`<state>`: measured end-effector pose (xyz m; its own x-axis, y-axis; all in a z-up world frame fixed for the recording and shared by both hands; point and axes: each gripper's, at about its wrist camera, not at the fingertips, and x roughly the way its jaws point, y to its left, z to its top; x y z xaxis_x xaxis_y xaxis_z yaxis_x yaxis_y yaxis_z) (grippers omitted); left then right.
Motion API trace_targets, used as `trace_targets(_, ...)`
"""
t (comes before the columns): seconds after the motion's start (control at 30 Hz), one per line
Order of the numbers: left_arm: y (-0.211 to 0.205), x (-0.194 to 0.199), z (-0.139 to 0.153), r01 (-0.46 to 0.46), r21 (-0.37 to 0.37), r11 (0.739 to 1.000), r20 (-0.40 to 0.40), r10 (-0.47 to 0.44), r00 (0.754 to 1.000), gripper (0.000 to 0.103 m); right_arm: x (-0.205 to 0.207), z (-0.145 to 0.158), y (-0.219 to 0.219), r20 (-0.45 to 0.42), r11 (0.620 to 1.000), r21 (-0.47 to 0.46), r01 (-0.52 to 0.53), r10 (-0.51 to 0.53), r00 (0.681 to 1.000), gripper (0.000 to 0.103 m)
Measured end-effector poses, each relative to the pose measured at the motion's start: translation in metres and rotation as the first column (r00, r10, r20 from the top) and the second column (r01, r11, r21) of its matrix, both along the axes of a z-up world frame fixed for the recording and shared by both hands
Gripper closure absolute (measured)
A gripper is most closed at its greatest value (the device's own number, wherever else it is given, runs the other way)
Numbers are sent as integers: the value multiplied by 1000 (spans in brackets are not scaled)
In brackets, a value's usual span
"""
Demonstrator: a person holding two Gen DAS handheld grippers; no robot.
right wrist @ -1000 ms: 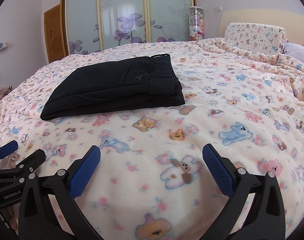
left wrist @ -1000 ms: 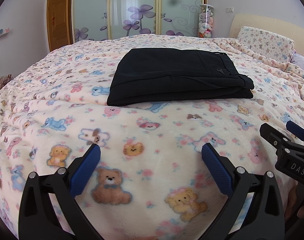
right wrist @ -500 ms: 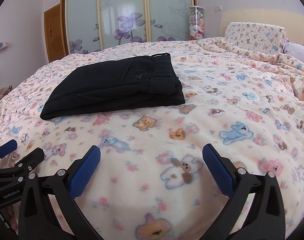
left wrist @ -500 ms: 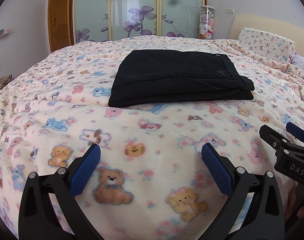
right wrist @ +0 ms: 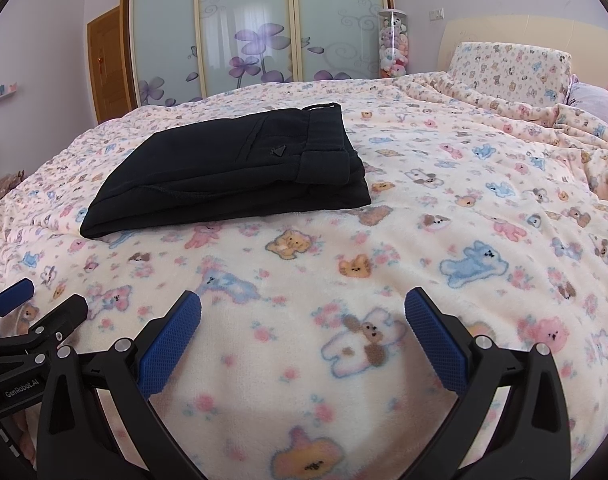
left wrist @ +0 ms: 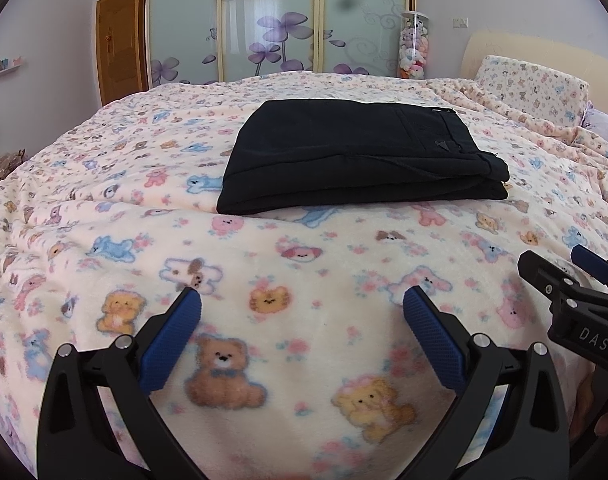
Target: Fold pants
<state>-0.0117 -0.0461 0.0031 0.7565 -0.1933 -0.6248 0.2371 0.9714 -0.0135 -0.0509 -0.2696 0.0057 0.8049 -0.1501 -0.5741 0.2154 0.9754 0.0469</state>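
Note:
The black pants (left wrist: 356,160) lie folded in a flat rectangular stack in the middle of the bed; they also show in the right wrist view (right wrist: 239,172). My left gripper (left wrist: 301,312) is open and empty, hovering over the blanket near the bed's front edge, well short of the pants. My right gripper (right wrist: 302,312) is open and empty too, beside the left one. Each gripper shows at the edge of the other's view: the right one (left wrist: 576,280) and the left one (right wrist: 27,312).
A pink fleece blanket (left wrist: 103,208) with bear prints covers the bed. A matching pillow (right wrist: 512,68) and headboard (right wrist: 504,28) are at the far right. Sliding wardrobe doors (left wrist: 271,20), a wooden door (left wrist: 117,40) and a tube of soft toys (left wrist: 412,46) stand behind.
Both grippers have drifted back and tilted very slightly; the pants lie unmoved and both grippers stay open.

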Motion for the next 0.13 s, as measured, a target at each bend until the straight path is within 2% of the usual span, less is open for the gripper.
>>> trace_targets(0.13,0,1,-1,-2,-2,1000,-1,2,1000,2,-1,-3,0,-4,1000,2,-1,1,1000,1)
